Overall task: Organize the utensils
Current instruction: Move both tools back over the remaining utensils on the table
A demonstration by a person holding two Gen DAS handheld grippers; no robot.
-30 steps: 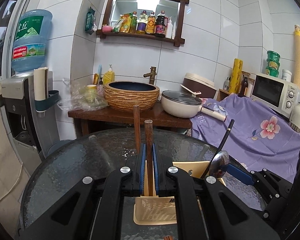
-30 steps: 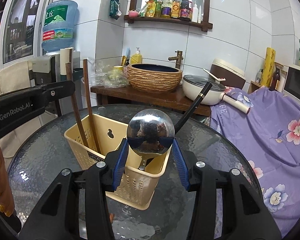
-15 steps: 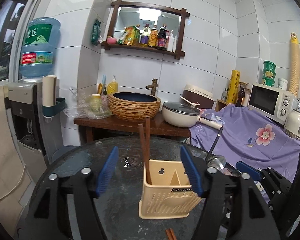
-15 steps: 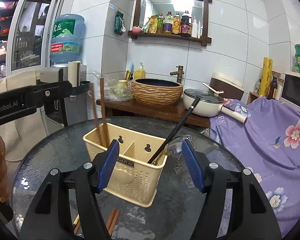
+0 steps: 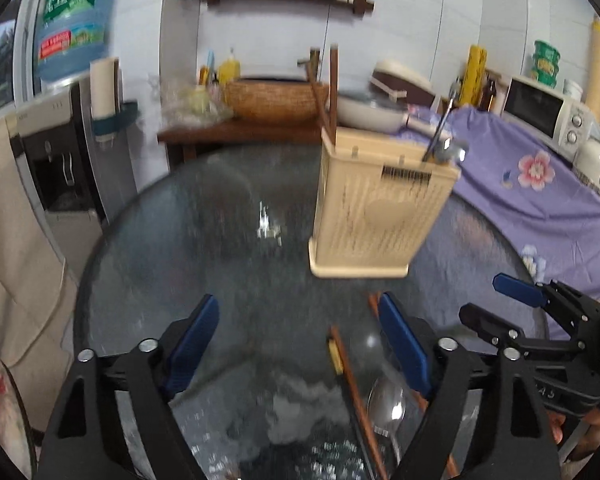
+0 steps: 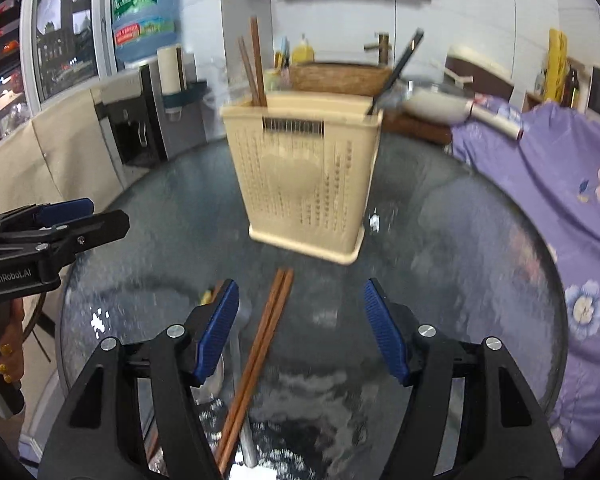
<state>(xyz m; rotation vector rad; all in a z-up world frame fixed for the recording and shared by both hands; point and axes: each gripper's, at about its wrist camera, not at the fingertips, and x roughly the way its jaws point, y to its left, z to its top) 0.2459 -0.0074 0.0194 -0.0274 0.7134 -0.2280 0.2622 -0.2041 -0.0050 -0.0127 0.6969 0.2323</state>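
Centrally on the round, mottled glass counter [image 6: 460, 240] stands one beige perforated plastic caddy [image 6: 304, 176], rectangular, holding two upright brown wooden chopsticks [image 6: 256, 68] and one black-handled ladle [image 6: 396, 68]. Two more chopsticks [image 6: 260, 352] and one shiny metal spoon [image 5: 388, 404] lie flat nearby. Left tool [image 5: 300, 344] and right tool [image 6: 300, 328] both gape wide, gripping nothing.

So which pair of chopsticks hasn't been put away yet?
The pair lying flat on the glass table, the flat chopsticks, in front of the beige holder. The upright chopsticks already stand in its left compartment.
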